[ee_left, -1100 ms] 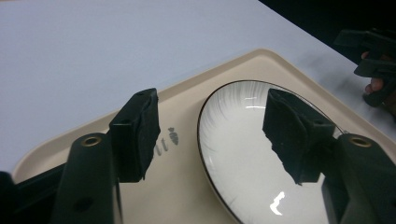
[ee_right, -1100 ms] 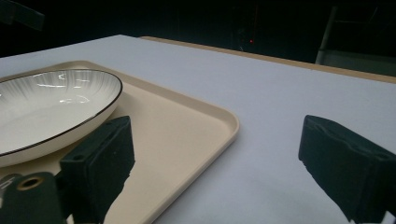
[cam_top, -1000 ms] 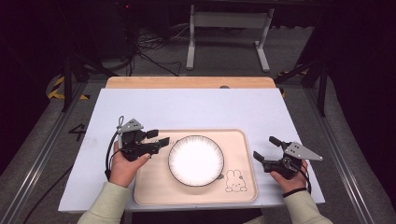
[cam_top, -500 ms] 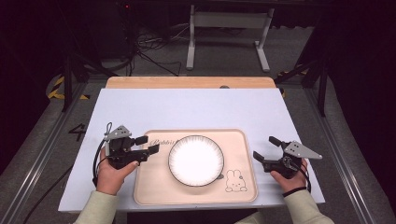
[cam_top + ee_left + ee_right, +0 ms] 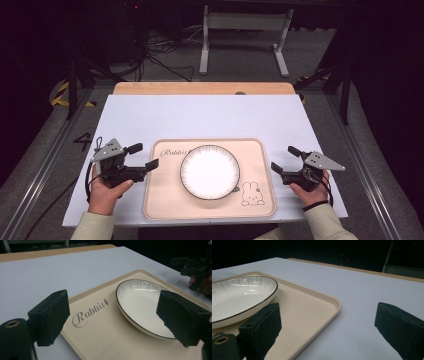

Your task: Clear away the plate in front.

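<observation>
A lab-like recording room — dark surround, floor cables (image 5: 160, 55), metal frame (image 5: 243, 30) behind the white table (image 5: 200, 117)

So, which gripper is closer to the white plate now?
Left. The left gripper sits by the tray's left edge, nearer the white plate; the right gripper waits beyond the tray's right edge.

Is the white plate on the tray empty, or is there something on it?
Empty. The plate sits flat on the beige tray, and its white inside is bare in the high view and both gripper views.
</observation>
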Action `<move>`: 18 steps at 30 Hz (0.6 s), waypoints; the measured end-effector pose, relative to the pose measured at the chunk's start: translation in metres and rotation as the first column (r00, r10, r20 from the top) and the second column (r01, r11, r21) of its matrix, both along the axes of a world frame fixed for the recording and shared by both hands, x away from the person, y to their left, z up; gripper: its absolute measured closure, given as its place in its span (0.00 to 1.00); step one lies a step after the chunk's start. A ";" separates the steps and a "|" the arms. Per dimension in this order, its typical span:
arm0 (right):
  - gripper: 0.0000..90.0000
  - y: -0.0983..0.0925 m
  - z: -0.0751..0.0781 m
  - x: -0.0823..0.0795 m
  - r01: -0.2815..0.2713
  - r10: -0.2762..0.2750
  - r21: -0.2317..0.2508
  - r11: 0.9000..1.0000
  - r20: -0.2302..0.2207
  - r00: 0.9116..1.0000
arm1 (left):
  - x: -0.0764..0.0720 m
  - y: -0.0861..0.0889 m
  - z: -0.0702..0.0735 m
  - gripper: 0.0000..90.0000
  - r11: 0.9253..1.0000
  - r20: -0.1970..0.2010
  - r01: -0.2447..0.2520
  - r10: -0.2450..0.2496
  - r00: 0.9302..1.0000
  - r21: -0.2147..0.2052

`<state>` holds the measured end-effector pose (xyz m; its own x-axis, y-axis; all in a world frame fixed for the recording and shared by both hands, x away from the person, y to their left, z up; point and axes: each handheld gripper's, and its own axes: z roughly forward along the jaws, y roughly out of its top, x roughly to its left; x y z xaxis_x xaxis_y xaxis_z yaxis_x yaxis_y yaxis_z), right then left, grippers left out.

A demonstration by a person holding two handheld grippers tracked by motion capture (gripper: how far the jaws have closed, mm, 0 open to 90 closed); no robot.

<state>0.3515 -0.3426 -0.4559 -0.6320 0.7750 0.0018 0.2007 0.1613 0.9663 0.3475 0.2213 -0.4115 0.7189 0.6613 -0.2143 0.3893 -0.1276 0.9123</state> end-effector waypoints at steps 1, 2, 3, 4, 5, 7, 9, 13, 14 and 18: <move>0.09 0.000 0.000 0.000 -0.001 0.001 0.001 1.000 0.001 1.000 | -0.001 0.003 -0.001 0.12 1.000 0.002 -0.006 0.006 1.000 -0.002; 0.09 0.000 0.000 0.000 -0.002 0.002 -0.001 1.000 0.000 1.000 | -0.003 0.005 -0.001 0.12 1.000 0.006 -0.010 0.010 1.000 -0.004; 0.09 0.000 0.000 0.000 -0.002 0.002 -0.004 1.000 0.001 1.000 | -0.004 0.009 -0.002 0.12 1.000 0.009 -0.013 0.013 1.000 0.000; 0.09 0.000 0.000 0.000 -0.003 0.003 -0.006 1.000 0.001 1.000 | -0.005 0.011 -0.003 0.12 1.000 0.014 -0.015 0.015 1.000 0.001; 0.09 0.000 0.000 0.000 -0.002 0.002 -0.006 1.000 0.001 1.000 | -0.007 0.014 -0.005 0.12 1.000 0.019 -0.016 0.016 1.000 0.003; 0.09 0.000 0.000 0.000 -0.002 0.002 -0.006 1.000 0.001 1.000 | -0.010 0.020 -0.008 0.12 0.999 0.033 -0.034 0.033 0.999 0.011; 0.09 0.000 0.000 0.000 -0.005 0.005 -0.007 1.000 0.003 1.000 | -0.012 0.025 -0.012 0.11 0.999 0.027 -0.039 0.040 0.999 -0.006; 0.09 0.000 0.000 0.000 -0.008 0.008 -0.009 1.000 0.004 1.000 | -0.013 0.033 -0.021 0.10 0.998 0.024 -0.051 0.052 0.998 -0.031; 0.09 0.000 0.000 0.000 -0.008 0.008 -0.008 1.000 0.004 1.000 | -0.013 0.034 -0.022 0.10 0.998 0.028 -0.055 0.056 0.998 -0.042; 0.09 0.000 0.000 0.000 -0.010 0.010 -0.006 1.000 0.004 1.000 | -0.015 0.036 -0.026 0.09 0.997 0.049 -0.061 0.062 0.997 -0.039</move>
